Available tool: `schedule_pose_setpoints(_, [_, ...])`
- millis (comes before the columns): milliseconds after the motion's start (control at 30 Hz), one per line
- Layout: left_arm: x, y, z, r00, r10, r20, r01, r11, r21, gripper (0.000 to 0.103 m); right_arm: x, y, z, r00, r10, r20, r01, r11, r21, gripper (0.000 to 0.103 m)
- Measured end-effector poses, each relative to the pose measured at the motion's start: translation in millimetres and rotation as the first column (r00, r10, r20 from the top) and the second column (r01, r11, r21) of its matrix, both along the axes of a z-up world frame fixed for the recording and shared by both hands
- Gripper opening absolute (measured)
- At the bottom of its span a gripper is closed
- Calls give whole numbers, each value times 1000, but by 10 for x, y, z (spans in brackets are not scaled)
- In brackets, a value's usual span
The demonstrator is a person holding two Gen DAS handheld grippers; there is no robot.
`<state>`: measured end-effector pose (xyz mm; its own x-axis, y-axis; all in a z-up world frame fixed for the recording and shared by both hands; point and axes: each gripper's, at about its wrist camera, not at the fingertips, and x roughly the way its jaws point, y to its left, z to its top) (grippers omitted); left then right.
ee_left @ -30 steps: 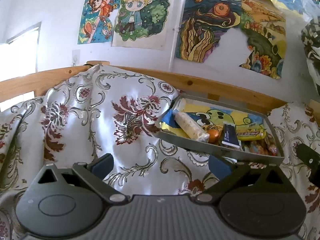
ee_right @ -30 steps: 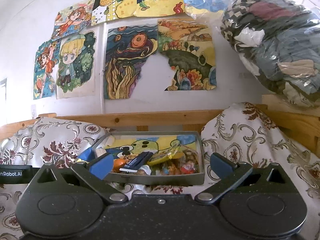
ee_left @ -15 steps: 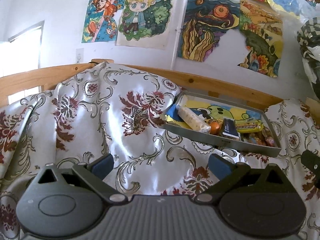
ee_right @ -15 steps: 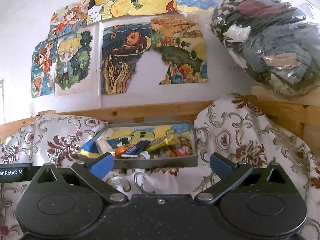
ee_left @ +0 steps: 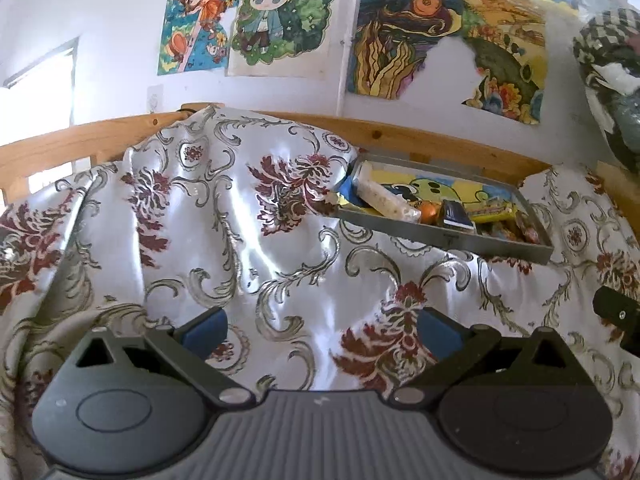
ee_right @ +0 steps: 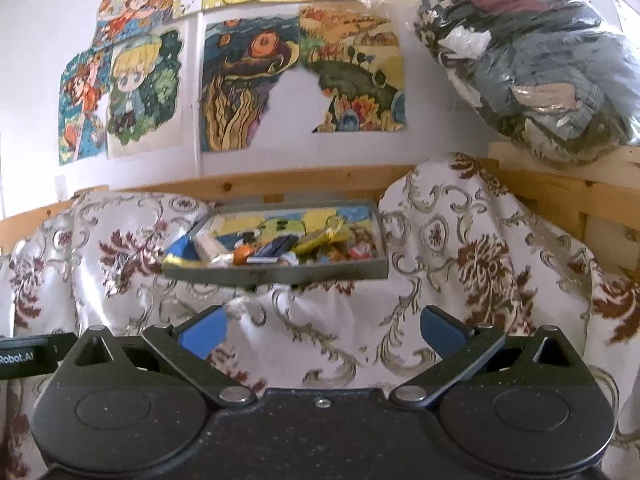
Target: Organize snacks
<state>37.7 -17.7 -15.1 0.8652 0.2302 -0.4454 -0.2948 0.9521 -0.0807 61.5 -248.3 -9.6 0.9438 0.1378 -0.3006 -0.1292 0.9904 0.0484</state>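
A grey metal tin (ee_left: 452, 241) (ee_right: 276, 274) with a cartoon picture inside rests on the floral cloth (ee_left: 224, 216) at the back. It holds several snacks: a pale wrapped bar (ee_left: 386, 199) (ee_right: 208, 246), an orange piece (ee_left: 428, 211) (ee_right: 240, 255), a dark packet (ee_left: 456, 214) (ee_right: 274, 248) and a yellow packet (ee_left: 490, 212) (ee_right: 316, 240). My left gripper (ee_left: 320, 330) stands open and empty, well short of the tin, which lies to its upper right. My right gripper (ee_right: 322, 328) is also open and empty, straight in front of the tin but apart from it.
A wooden rail (ee_left: 440, 146) (ee_right: 280, 184) runs behind the cloth below a white wall with drawings (ee_right: 248, 80). A bulging plastic bag of clothes (ee_right: 532, 60) sits on a wooden ledge at the right. The other gripper's body (ee_left: 618, 316) shows at the left view's right edge.
Both grippers have drawn back from the tin, which now looks smaller and farther away. More cloth shows in front of the fingers. The jaws stay wide apart.
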Motion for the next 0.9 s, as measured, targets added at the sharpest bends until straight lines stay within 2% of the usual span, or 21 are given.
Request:
schedule_pose_setpoints(100, [-121,27,-35,1000,-4,-10,4,1000,23,103,-92,47,-29,1000,5,-23,-5,1000,-17,102])
schedule_pose_setpoints(233, [-262,48,-101,1000,-2,-19,3,1000,16,103,-178,107,-61,999,18,-47,-19,999,-38,102])
schedule_pose_setpoints(667, [-347,18,-121,1000,1,-14,-1,1000,10,103,-326,235,-113,995,72,-63,-78,992,-101,102])
schedule_pose_setpoints(900, [-354,-2,-131,1000,-7,-15,7,1000,17,103,-289,224,-127,995,62,-79,-69,993,-91,102])
